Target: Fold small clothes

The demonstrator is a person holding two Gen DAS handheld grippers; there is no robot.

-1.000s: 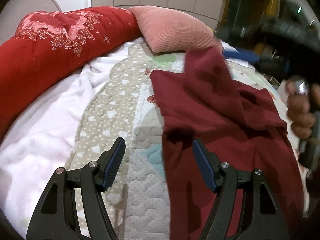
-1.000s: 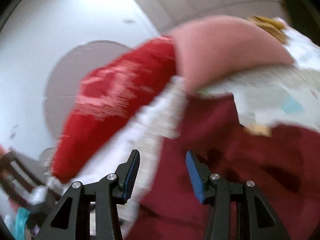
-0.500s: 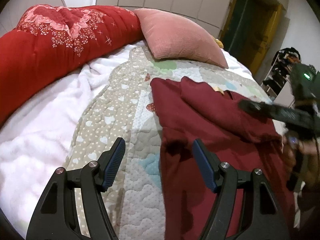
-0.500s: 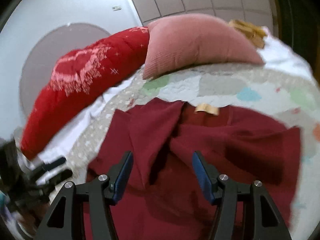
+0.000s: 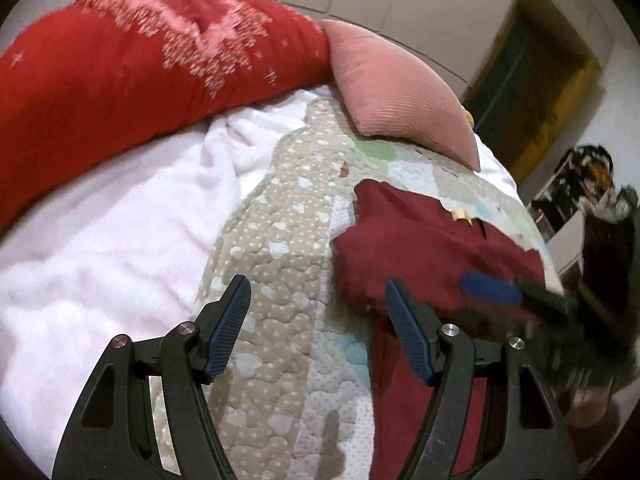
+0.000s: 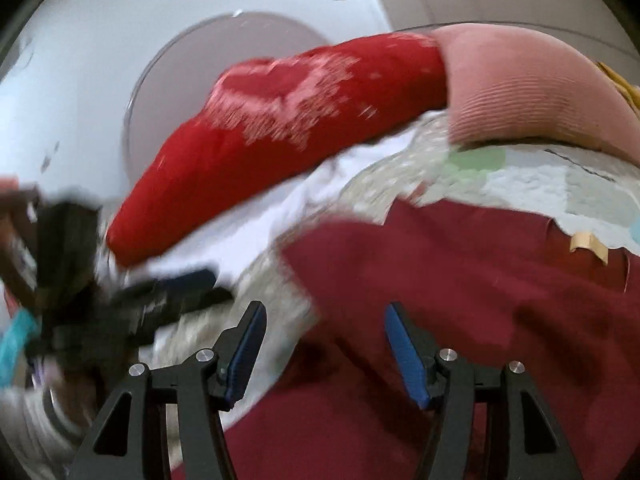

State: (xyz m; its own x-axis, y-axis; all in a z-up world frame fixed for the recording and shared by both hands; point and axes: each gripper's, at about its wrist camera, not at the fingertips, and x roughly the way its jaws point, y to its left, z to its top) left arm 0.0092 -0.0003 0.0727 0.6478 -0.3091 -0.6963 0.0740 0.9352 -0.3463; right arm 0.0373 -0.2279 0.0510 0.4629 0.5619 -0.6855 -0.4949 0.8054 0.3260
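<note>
My left gripper (image 5: 316, 328) stands wide with nothing between its ribbed blue pads (image 5: 226, 326); under the gap I see the quilted bedspread (image 5: 276, 264), a puckered, stitched cotton in taupe with pale heart and dot prints and pastel patches further up. The right-hand pad of that gripper sits over the edge of the maroon garment (image 5: 420, 236), a soft, matte knit with a slightly fuzzy nap, lying rumpled on the quilt with one flap folded across its body and a small tan label (image 5: 462, 215) showing near the collar. My right gripper (image 6: 324, 350) is parted too, gripping nothing; its jaws hang over the garment's near edge where the maroon cloth (image 6: 460, 292) meets the quilt (image 6: 532, 184). The same tan label (image 6: 590, 244) shows at upper right in that view. In the left wrist view the right tool appears as a blurred black shape with a blue pad (image 5: 492, 290) over the garment's right side.

Left of the quilt lies a fluffy white plush blanket (image 5: 100, 248), creased in soft ridges. Behind it runs a long, plump red duvet roll (image 5: 120, 72) with pink floral embroidery, and a ribbed, corduroy-like dusty-pink pillow (image 5: 400, 96), wedge-shaped, leans beside it.
</note>
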